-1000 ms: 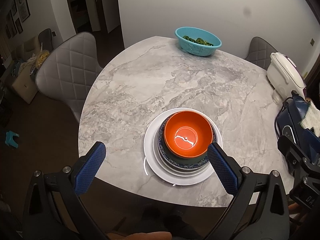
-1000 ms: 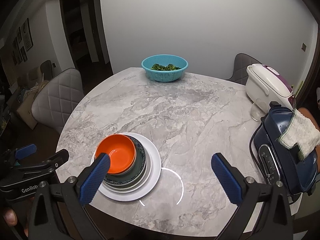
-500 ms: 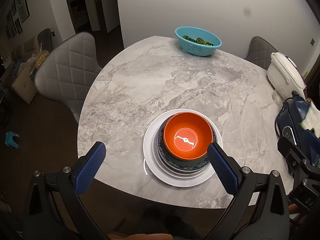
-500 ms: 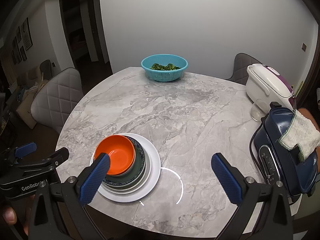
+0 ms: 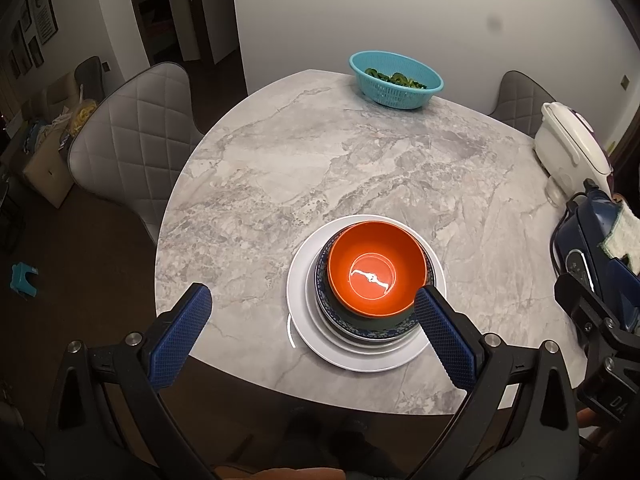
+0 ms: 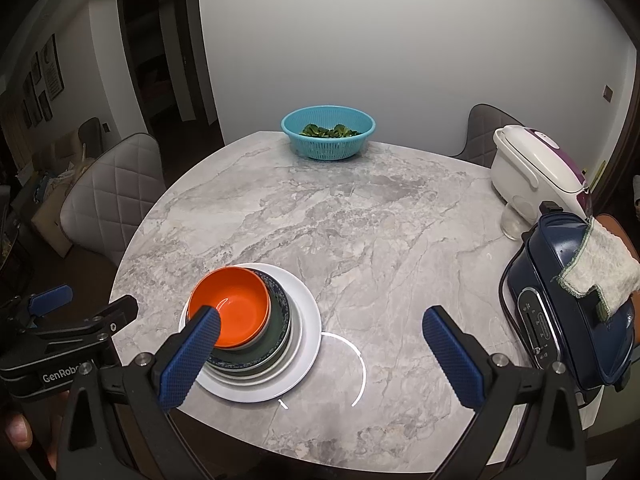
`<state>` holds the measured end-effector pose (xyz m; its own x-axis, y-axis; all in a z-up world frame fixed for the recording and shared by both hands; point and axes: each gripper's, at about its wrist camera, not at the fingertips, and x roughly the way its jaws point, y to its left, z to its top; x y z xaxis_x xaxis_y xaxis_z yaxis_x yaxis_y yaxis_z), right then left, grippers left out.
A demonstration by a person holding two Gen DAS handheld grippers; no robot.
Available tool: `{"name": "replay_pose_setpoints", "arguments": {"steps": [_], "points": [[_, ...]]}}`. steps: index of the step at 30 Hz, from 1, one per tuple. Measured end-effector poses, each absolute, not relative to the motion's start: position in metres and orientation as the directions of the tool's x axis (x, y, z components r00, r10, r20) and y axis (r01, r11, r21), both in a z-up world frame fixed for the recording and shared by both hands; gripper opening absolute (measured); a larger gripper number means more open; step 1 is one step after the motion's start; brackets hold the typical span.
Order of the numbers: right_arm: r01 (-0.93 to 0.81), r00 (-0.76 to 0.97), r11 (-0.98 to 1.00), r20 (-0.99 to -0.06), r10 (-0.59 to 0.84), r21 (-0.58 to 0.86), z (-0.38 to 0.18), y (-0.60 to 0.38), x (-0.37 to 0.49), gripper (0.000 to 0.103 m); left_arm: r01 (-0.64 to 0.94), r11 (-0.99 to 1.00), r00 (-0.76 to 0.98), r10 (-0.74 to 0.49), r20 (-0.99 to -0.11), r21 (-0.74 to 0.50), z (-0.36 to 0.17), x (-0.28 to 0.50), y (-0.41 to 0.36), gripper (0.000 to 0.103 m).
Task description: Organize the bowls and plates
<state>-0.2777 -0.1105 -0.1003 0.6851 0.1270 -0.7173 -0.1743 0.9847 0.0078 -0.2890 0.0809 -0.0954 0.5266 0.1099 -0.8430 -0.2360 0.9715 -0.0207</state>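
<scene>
An orange bowl sits on top of a stack: a dark blue patterned bowl under it, then white plates, near the front edge of the round marble table. My left gripper is open and empty, held above and in front of the stack. In the right wrist view the orange bowl and white plate lie front left. My right gripper is open and empty, to the right of the stack. The left gripper shows at the left edge.
A teal colander of greens stands at the far table edge. A white rice cooker, a glass and a dark blue appliance with a cloth on it line the right side. Grey chairs stand around the table.
Both grippers have drifted slightly back from the table; the stack and both open jaws look unchanged.
</scene>
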Motion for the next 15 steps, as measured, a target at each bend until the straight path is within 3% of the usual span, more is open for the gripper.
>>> {"name": "replay_pose_setpoints", "arguments": {"steps": [15], "points": [[-0.175, 0.684, 0.984, -0.719, 0.128, 0.009, -0.1003, -0.1102, -0.2771, 0.103, -0.237, 0.971, 0.528, 0.11, -0.842, -0.022, -0.0956, -0.2902, 0.0799, 0.103]]}}
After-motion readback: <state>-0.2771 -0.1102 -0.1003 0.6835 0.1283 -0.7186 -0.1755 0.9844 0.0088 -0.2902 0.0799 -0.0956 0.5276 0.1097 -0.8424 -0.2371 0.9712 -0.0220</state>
